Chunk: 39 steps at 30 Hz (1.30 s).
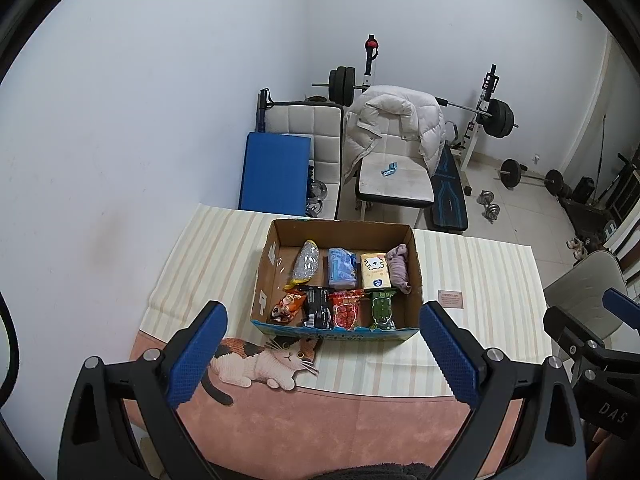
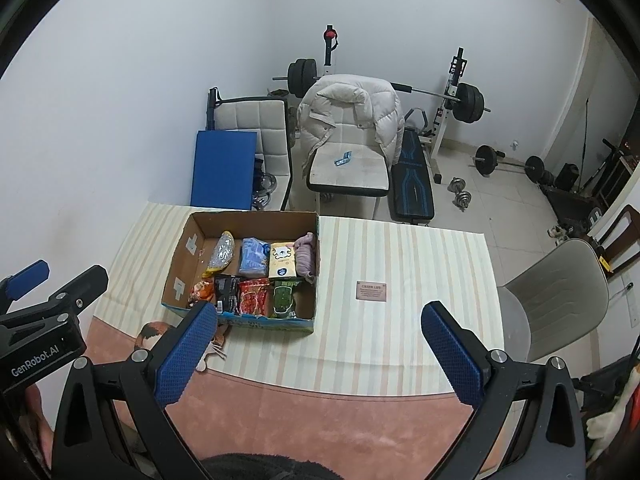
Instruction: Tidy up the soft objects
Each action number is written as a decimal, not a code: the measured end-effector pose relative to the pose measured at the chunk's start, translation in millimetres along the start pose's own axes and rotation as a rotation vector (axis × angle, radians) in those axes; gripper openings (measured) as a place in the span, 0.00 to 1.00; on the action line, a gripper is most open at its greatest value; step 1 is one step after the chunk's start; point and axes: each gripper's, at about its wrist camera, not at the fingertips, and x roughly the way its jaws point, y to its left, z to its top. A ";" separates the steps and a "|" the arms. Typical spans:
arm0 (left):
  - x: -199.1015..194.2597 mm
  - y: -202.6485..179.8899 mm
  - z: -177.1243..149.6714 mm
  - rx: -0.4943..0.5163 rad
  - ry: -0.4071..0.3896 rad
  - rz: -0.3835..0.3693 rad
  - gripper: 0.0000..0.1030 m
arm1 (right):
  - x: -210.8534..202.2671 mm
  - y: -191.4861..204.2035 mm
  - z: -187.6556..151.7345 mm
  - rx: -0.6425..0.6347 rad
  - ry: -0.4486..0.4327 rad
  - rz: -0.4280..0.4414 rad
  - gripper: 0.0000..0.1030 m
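White walls and a tiled floor enclose the room; the surface [image 1: 480, 280] carries a striped cloth with a pink near edge and a printed cat [image 1: 264, 356].

Left hand-held gripper [image 1: 320, 356]: blue-padded fingers [image 1: 198, 352] spread wide, holding nothing, hovering over the near edge of the surface. Right hand-held gripper [image 2: 320, 356]: fingers [image 2: 450, 352] likewise spread wide and empty, positioned to the right of the left unit, well apart from the box.

Cardboard box [image 1: 414, 276]: open-topped, resting on the striped cloth just beyond the left hand-held gripper, toward the left half of the surface. Contents lie in two rows.
- Near row, left to right: orange snack packet [image 1: 286, 306], black packet [image 1: 318, 306], red packet [image 1: 346, 310], green packet [image 1: 382, 308].
- Far row, left to right: clear crinkled bag [image 1: 306, 262], blue pack [image 1: 342, 266], yellow tissue pack [image 1: 374, 270], mauve folded cloth [image 1: 398, 266] against the right wall of the box.

Small label card [image 2: 371, 291]: flat on the cloth, to the right of the box.

Beyond the surface: white chair [image 2: 348, 168] draped with a pale padded jacket [image 2: 352, 112], blue mat [image 2: 224, 168] leaning at left, barbell rack [image 2: 456, 92] behind, dumbbells [image 2: 460, 196] on the floor. Grey chair [image 2: 556, 292] stands at the right edge.
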 end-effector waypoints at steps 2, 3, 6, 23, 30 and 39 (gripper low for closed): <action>0.5 -0.5 -0.1 -0.005 0.000 -0.002 0.96 | 0.2 -0.4 0.0 0.001 0.000 0.000 1.00; 0.5 -0.6 -0.2 -0.004 0.001 -0.001 0.96 | 0.2 -0.5 0.1 -0.001 -0.001 -0.001 1.00; 0.5 -0.6 0.0 -0.005 0.001 -0.001 0.96 | 2.5 -0.4 -0.4 0.004 -0.003 -0.001 1.00; 12.4 1.8 5.6 0.008 0.034 0.016 0.99 | 9.8 2.9 -0.6 0.011 0.016 -0.006 1.00; 12.0 5.3 7.3 -0.003 0.018 0.021 0.99 | 11.6 3.0 1.3 0.012 0.015 -0.012 1.00; 12.3 7.1 8.3 -0.002 0.021 0.022 0.99 | 11.0 3.4 2.2 0.013 0.015 -0.009 1.00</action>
